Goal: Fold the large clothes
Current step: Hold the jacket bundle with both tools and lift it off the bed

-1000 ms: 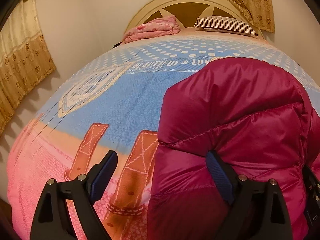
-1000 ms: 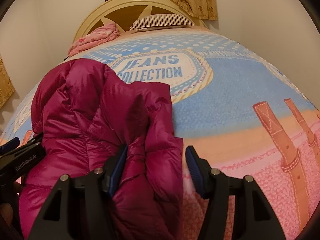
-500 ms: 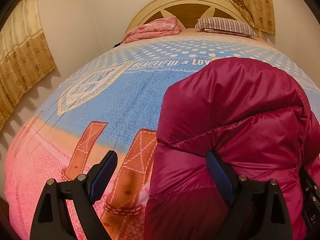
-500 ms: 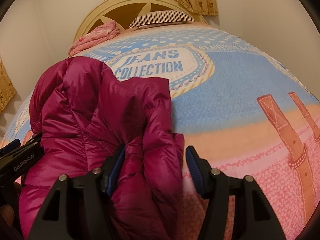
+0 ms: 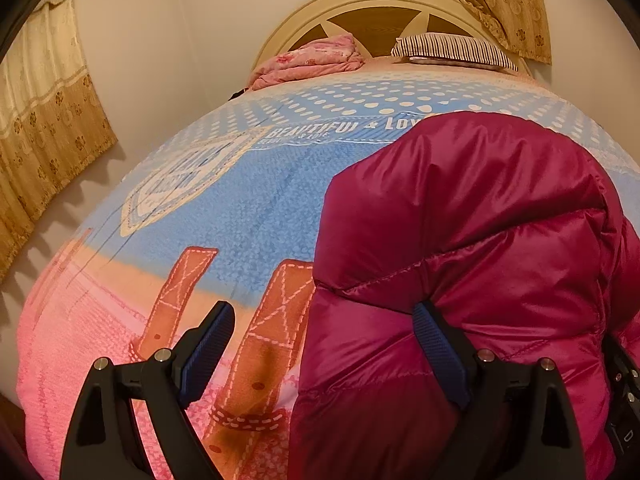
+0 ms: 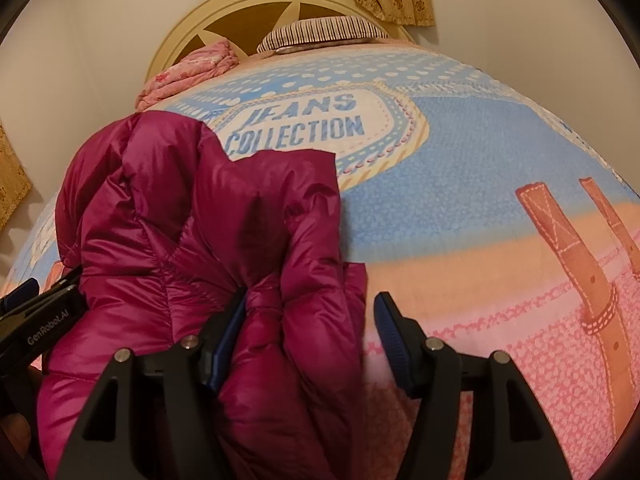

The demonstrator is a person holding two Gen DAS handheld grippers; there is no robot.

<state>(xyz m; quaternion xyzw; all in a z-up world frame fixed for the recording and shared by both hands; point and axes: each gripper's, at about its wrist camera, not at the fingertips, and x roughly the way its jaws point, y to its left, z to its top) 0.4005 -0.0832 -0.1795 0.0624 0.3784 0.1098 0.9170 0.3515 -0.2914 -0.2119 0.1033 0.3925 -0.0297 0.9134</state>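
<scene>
On the printed bed | magenta down jacket bundled from 6 to 3 o'clock | left tongs and right tongs gape wide, gripping nothing | camera has edged forward slightly; jacket unmoved | fold apparently pausing between grasps

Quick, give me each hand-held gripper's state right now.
Left hand-held gripper: open, jaws straddling the jacket edge.
Right hand-held gripper: open, jacket fold between its jaws.

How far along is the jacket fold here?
Partly done: the magenta puffer jacket lies bunched on the bedspread, one flap doubled over. Left gripper and right gripper are both open around its near edge. Gripping, flattening and final folds remain.
</scene>
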